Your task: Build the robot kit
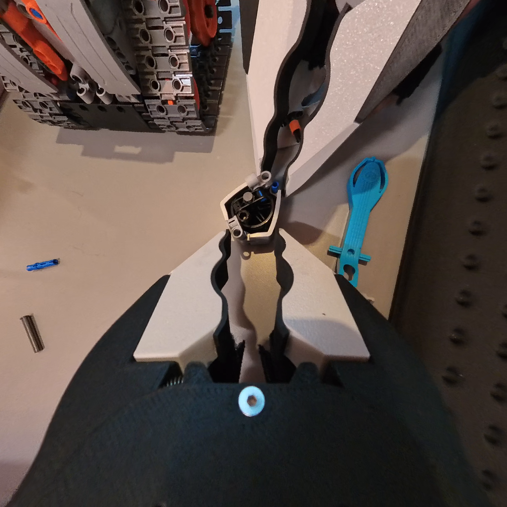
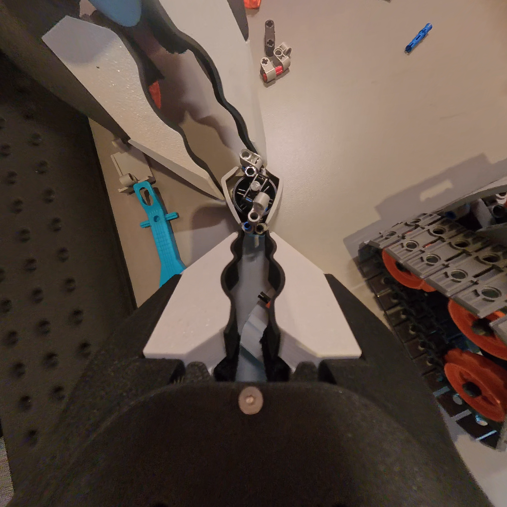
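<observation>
A small brick assembly [image 1: 251, 211], a light grey shell around a black round part with grey connectors and blue pins, hangs above the beige table between both grippers. My left gripper [image 1: 253, 236] comes from below in the left wrist view and is shut on the assembly's near end. My right gripper [image 1: 270, 177] reaches in from the upper right and grips the far end. In the right wrist view the assembly [image 2: 252, 197] sits just beyond my right gripper [image 2: 253, 233], which is shut on its grey connectors. The left gripper [image 2: 255, 157] meets it from the upper left.
A tracked brick vehicle with orange wheels [image 1: 109, 68] [image 2: 452, 301] stands close by. A teal separator tool [image 1: 359, 219] [image 2: 159, 233] lies beside a black perforated board [image 1: 466, 247]. A loose blue pin [image 1: 42, 264] [image 2: 418, 37], a dark cylinder [image 1: 32, 333] and a grey-red connector cluster [image 2: 274, 55] lie on the table. My two grippers' fingertips are within a few centimetres of each other. My left tips are roughly 15 cm from the loose blue pin [image 2: 418, 37]. The left camera catches it too, in the left wrist view [image 1: 43, 264].
</observation>
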